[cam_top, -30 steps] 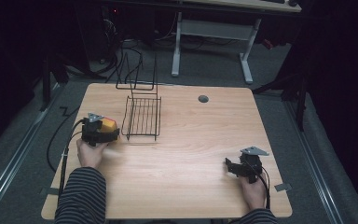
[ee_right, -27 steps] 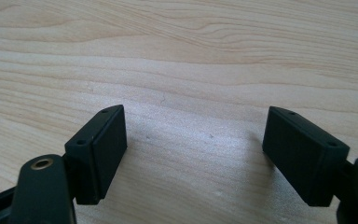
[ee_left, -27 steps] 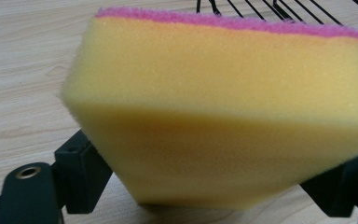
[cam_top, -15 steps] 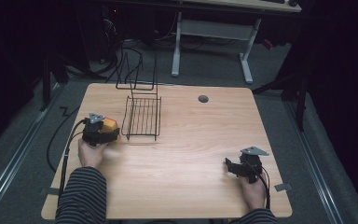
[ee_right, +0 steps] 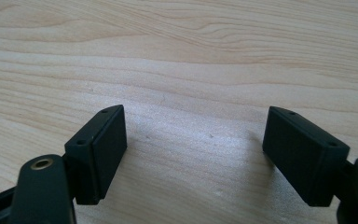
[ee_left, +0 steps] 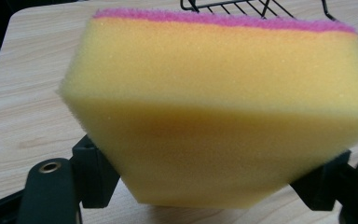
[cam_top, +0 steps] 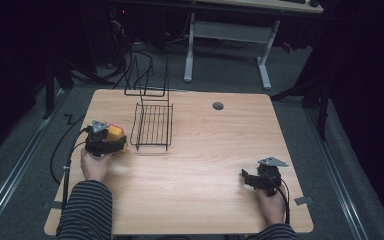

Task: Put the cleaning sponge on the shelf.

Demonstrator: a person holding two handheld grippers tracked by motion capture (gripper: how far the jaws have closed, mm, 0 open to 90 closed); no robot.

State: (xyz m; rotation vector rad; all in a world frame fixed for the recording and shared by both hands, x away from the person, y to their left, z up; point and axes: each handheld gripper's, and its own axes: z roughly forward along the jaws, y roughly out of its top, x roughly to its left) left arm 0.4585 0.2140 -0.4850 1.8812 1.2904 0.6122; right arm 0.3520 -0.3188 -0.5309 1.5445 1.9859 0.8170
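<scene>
the bench (cam_top: 200,175) is a rectangular top of pale wood-grain laminate with rounded corners and a small round grey grommet (cam_top: 218,106) near its far edge. a black wire rack (cam_top: 153,126) of thin parallel rods stands left of centre toward the far side, with tall bent wire uprights at its far end.

the sponge (ee_left: 214,102) is a thick block of yellow open-cell foam with a thin pink scouring layer along its far face; its pores are fine and its edges soft. in the high view it shows as a yellow and orange patch (cam_top: 115,135) at the left side of the bench, just beside the near left corner of the wire rack.

the left claw (cam_top: 111,144) is closed on the sponge. its jaws have just been closing, with the sponge between them, and in the left gripper view the foam narrows toward the bottom where the black jaws press it from both sides. the sponge sits directly between the jaws and reaches well beyond them toward the rack. the person's left hand (cam_top: 95,165), in a striped sleeve, holds this tool.

the right claw (ee_right: 193,154) stands wide open and holds nothing. its flat black rectangular pads (ee_right: 105,149) hover over bare wood grain. in the high view it sits near the right front corner of the bench (cam_top: 250,179), well apart from the sponge and the rack.
</scene>
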